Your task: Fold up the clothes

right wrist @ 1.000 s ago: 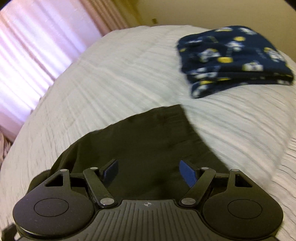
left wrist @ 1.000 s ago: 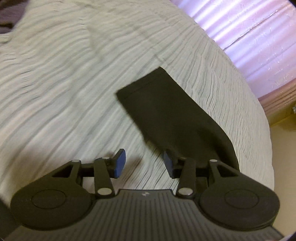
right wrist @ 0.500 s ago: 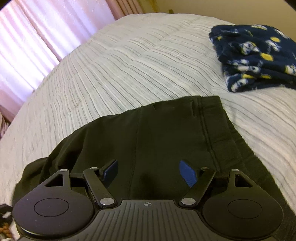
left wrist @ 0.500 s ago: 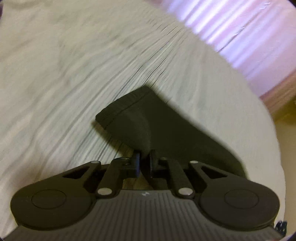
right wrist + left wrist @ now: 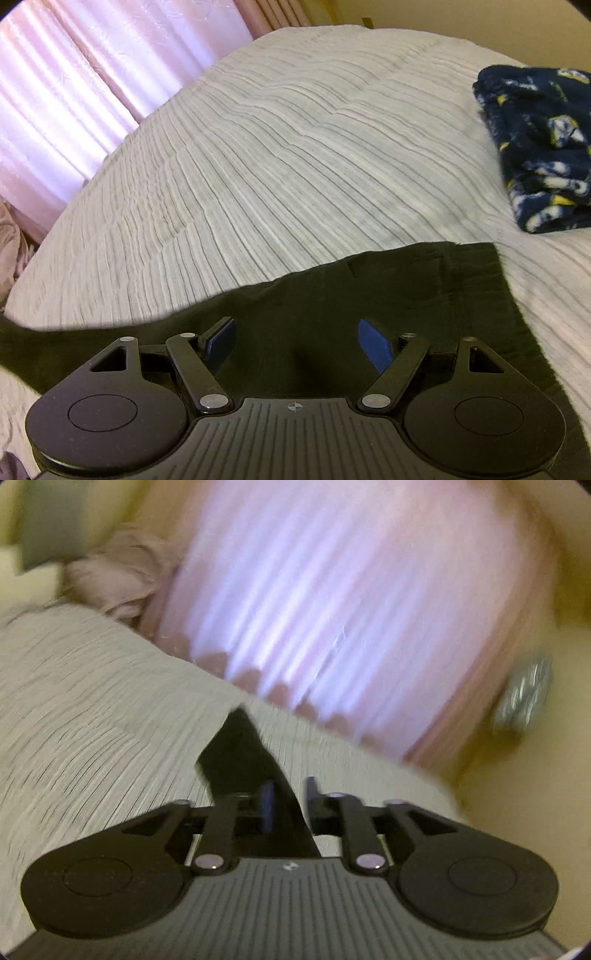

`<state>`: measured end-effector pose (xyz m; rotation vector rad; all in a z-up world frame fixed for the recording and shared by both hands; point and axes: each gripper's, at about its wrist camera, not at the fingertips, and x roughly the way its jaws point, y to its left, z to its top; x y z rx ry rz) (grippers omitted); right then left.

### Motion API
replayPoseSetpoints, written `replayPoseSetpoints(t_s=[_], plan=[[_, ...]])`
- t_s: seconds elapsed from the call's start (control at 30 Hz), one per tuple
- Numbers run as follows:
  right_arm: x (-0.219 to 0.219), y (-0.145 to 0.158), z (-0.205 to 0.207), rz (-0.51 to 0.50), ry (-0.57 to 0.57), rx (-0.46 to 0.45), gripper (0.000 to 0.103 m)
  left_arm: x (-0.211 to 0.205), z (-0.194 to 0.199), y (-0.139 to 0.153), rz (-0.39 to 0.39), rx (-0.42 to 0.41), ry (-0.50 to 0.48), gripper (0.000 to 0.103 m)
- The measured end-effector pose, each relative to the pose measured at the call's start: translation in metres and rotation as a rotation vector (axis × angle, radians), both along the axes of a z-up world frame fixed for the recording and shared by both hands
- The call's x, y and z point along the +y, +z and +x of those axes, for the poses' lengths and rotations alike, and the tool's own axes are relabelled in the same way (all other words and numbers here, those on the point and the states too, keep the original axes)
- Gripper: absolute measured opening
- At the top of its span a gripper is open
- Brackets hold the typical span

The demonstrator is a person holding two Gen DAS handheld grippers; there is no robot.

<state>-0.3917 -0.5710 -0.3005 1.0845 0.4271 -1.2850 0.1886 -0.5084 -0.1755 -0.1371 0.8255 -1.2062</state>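
black cloth garment (image 5: 369,295) long axis crosswise on ribbed white bed (image 5: 295,147) | left gripper (image 5: 288,801) pinching its end | right gripper (image 5: 295,347) agape over middle

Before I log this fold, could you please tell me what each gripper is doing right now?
Left gripper: closed on the black garment.
Right gripper: open, holding nothing, above the black garment.

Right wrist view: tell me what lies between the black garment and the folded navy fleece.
Only bare ribbed bedspread separates the black garment from the navy fleece; the right wrist view shows it.
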Motion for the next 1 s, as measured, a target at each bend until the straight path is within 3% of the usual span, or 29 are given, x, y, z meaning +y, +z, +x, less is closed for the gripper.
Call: replayPoseSetpoints(t_s=[0.13, 0.37, 0.5, 0.73, 0.77, 0.83, 1.0], plan=[[0.001, -0.009, -0.006, 0.009, -0.005, -0.002, 0.076, -0.013, 0.000, -0.068, 0.162, 0.044, 0.015, 0.027], [0.005, -0.026, -0.049, 0.063, -0.100, 0.047, 0.076, -0.037, 0.001, -0.188, 0.446, 0.121, 0.040, 0.023], [0.007, -0.036, -0.060, 0.101, -0.135, 0.057, 0.076, -0.030, 0.010, -0.206, 0.320, 0.228, 0.082, 0.032], [0.005, -0.042, -0.049, 0.098, -0.107, 0.108, 0.076, -0.073, 0.002, -0.229, 0.291, 0.291, 0.095, 0.033], [0.005, -0.042, -0.048, 0.098, -0.102, 0.112, 0.076, -0.080, 0.000, -0.230, 0.280, 0.290, 0.074, 0.030], [0.005, -0.044, -0.049, 0.098, -0.101, 0.111, 0.076, -0.095, -0.004, -0.232, 0.260, 0.285, 0.027, 0.000], [0.004, -0.042, -0.047, 0.102, -0.104, 0.119, 0.076, -0.072, -0.021, -0.176, 0.173, 0.065, 0.032, 0.000]])
